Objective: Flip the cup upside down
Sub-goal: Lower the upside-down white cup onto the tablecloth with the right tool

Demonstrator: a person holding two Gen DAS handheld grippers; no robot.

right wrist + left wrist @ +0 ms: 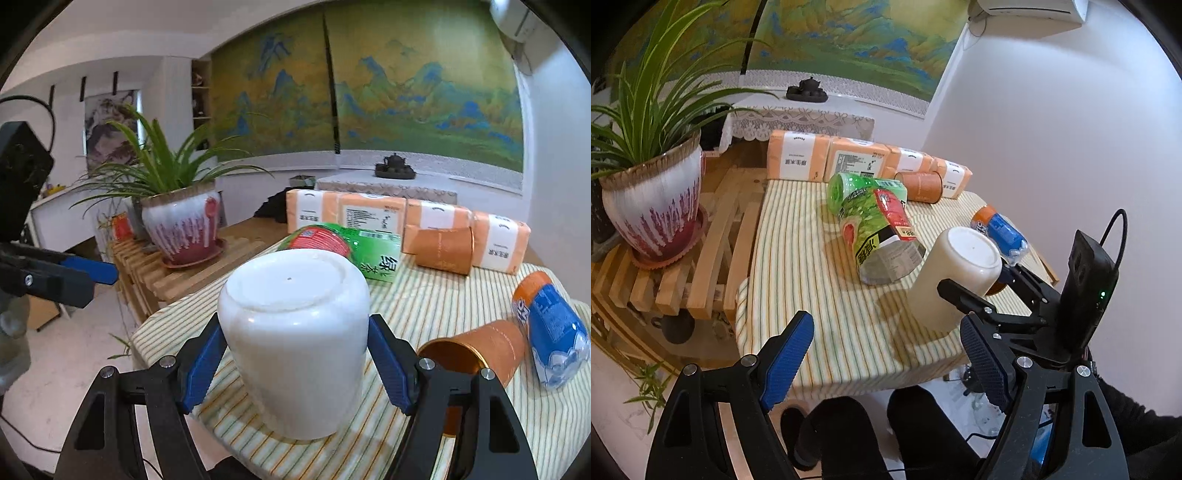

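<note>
- The cup (295, 339) stands base-up, rim down on the striped counter (424, 306), near the counter's front edge; judging by that, the flip looks done or nearly so.
- The right gripper (295, 363) has its blue pads (201, 369) against the cup's two sides about mid-height, so it appears to be holding the cup, though how firmly cannot be told.
- The left gripper (886, 362) is spread wide and holds nothing, hanging off the counter's front edge above the person's legs.
- The cup looks like thick glazed ceramic or stone: probably heavy for its size, stiff, smooth and slippery, and liable to chip if dropped on its rim.
- The best hold is likely across the straight wall at mid-height; nearer the base the wall curves in and the pads could slide off.
- To the cup's right an orange tumbler (476, 350) lies on its side, just beside the right finger; a blue bottle (550, 328) lies beyond it.
- Behind the cup lies a green bottle (354, 254), close; further back, tissue packs (369, 218) and another orange tumbler (443, 247).
- Open room is to the cup's left and front, but there the counter's edge is near, so retreating straight back and up seems safest.
- A plant pot (184, 229) sits on a slatted bench, well apart to the left.
</note>
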